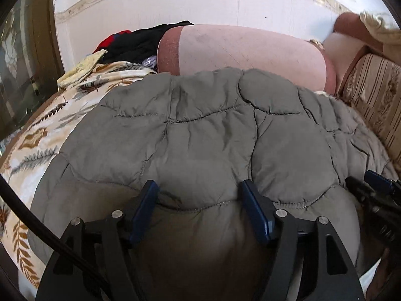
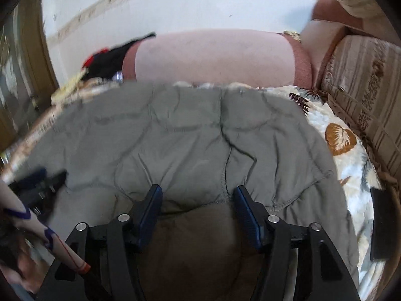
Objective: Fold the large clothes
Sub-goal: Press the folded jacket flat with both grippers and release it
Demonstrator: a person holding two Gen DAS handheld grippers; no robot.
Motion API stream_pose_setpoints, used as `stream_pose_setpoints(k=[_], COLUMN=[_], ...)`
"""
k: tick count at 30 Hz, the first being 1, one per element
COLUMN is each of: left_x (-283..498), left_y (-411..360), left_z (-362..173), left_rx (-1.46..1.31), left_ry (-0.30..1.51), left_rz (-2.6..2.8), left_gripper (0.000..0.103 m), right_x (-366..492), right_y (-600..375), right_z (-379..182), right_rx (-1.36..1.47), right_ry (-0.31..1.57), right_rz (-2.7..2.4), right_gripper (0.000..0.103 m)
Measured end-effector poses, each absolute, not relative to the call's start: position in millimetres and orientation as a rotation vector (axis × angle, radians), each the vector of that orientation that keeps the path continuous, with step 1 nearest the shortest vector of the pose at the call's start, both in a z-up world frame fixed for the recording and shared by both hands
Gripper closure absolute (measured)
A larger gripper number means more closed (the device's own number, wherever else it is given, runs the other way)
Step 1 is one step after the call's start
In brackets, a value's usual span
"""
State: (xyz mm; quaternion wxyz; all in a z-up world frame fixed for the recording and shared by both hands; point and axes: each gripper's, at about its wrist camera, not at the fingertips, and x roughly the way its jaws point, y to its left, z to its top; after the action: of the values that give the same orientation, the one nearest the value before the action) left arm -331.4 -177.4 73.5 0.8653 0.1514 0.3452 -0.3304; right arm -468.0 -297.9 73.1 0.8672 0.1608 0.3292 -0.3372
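Observation:
A grey quilted padded jacket lies spread on a floral bedspread, with its near edge doubled into a puffy fold. My left gripper stands open over that fold, which bulges up between the blue fingers. My right gripper is open in the same way, a little to the right along the same edge. Each gripper shows in the other's view: the right one at the right edge, the left one at the left edge. The jacket's near part is hidden under both tools.
A long pink bolster lies behind the jacket against the white wall. Dark and red clothes are piled at its left end. A striped cushion borders the right. A flat black object lies on the bedspread.

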Motion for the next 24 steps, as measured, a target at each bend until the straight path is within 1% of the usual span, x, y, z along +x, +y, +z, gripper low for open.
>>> stream_pose_setpoints(k=[3, 10, 14, 21, 24], left_x=[-332, -340, -344, -354, -360], left_y=[-181, -187, -181, -164, -155], left_z=[67, 65, 68, 78, 83], left_rx=[0.338, 0.356, 0.337, 0.325, 0.322], left_ry=[0.708, 0.682, 0.677, 0.646, 0.627], left_rz=[-0.672, -0.657, -0.662, -0.663, -0.652], left_gripper=[0.034, 0.034, 0.034, 0.035, 0.035], right_x=[-461, -456, -461, -484, -488], right_y=[-296, -298, -290, -268, -255], right_z=[65, 61, 66, 89, 96], right_rx=[0.274, 0.239, 0.238, 0.231, 0.204], right_ry=[0.713, 0.727, 0.699, 0.606, 0.579], right_rz=[-0.724, -0.734, -0.753, -0.748, -0.738], right_gripper=[0.034, 0.034, 0.032, 0.031, 0.028])
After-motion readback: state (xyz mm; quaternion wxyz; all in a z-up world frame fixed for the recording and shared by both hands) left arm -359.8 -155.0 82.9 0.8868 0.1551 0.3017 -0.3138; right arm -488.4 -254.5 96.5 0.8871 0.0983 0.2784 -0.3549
